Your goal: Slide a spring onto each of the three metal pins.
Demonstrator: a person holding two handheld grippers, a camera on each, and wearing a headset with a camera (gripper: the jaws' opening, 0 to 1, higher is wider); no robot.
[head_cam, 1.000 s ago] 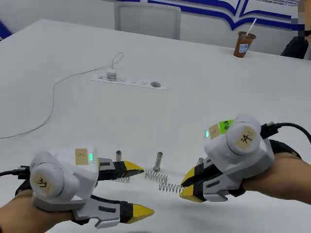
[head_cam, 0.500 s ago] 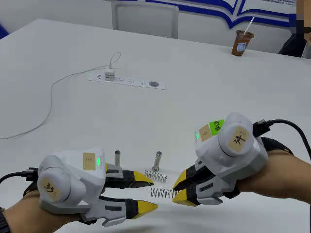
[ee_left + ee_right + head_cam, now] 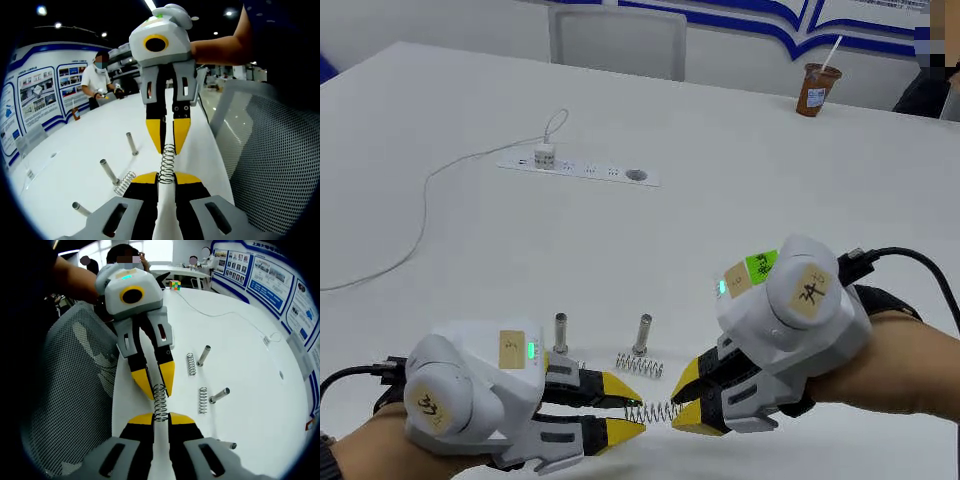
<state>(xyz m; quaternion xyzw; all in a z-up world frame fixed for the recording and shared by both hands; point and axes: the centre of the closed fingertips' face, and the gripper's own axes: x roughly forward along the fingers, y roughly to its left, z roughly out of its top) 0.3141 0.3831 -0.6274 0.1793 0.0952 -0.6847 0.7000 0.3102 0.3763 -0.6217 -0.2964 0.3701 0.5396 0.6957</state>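
Spring, held [image 3: 656,410]: coiled bright wire, stretched level just above the table [image 3: 720,200], between the two grippers and in front of the pins
Right gripper [image 3: 673,412]: yellow-tipped black jaws pinched tight on one end of the held spring
Left gripper [image 3: 640,410]: jaws drawn in narrow on the other end of the coil, their tips touching it on both sides
Change: half a second ago the left jaws stood wider and clear of the coil; they have since closed onto its free end
Cup [image 3: 813,92]: clear, brown drink inside, white straw; far edge of the table
Pins: left pin [image 3: 561,332], middle pin [image 3: 643,333], third pin [image 3: 228,445]; plain grey metal cylinders, upright, each bare of any coil
Loose spring [image 3: 640,365]: lying flat just beside the middle pin
Second loose spring [image 3: 190,363]: flat beside the left pin
Power strip [image 3: 578,167]: long, white, one plug fitted, thin white cable [image 3: 425,215] trailing left
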